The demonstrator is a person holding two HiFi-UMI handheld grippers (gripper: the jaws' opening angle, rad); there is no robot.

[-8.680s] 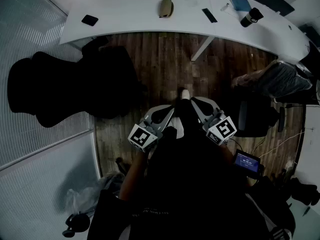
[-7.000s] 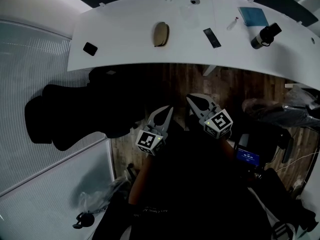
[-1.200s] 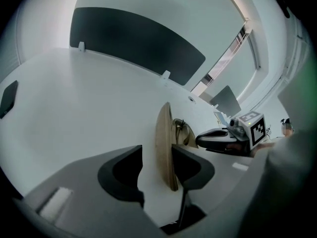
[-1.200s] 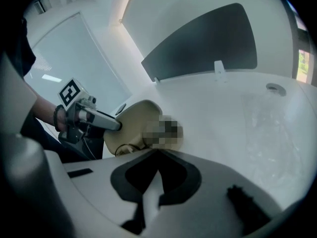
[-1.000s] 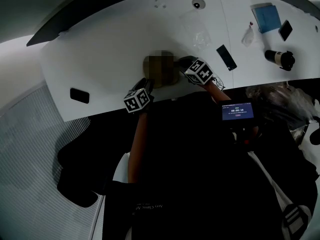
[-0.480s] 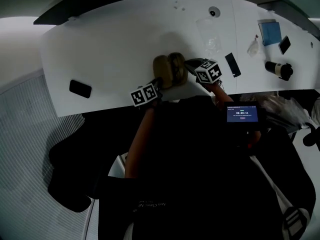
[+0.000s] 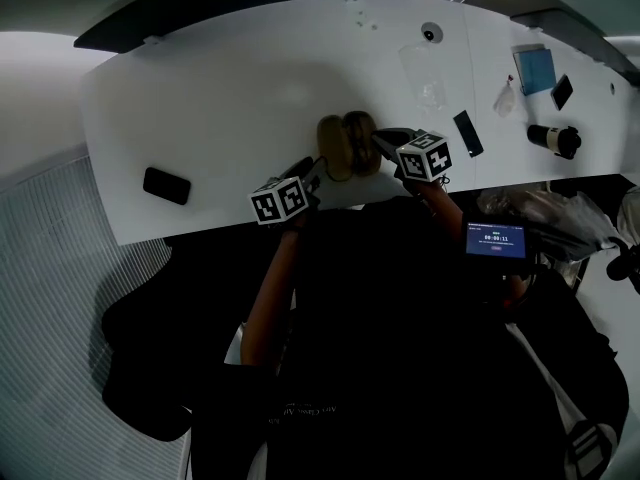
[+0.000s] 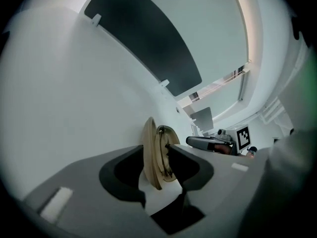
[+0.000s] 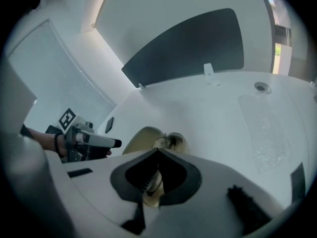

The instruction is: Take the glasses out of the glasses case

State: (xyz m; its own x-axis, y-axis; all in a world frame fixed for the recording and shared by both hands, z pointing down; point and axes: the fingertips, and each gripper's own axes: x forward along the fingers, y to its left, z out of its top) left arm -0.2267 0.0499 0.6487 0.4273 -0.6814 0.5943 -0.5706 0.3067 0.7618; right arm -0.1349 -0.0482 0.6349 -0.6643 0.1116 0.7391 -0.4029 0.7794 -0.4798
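Observation:
A tan glasses case (image 7: 345, 146) lies open on the white desk (image 7: 220, 98), its two halves side by side. The glasses (image 9: 167, 142) show as a dark frame inside the right half. My left gripper (image 7: 312, 173) is at the case's near left end. Its jaws have just been opening and now stand apart, with the edge of the lid (image 8: 148, 155) between them and not pressed. My right gripper (image 7: 386, 140) reaches onto the right half; its tips (image 9: 157, 151) meet at the case's rim (image 9: 148, 197).
A black phone (image 7: 166, 185) lies at the desk's left. At the right are a dark slab (image 7: 466, 132), a bottle (image 7: 553, 136), a blue notebook (image 7: 533, 68) and a clear plastic bag (image 7: 425, 73). A lit timer (image 7: 494, 238) sits by the person's right arm.
The person has come up to the desk since the earliest frames. Over the last half second the left gripper has drawn back slightly toward the desk's near edge; the case stays open.

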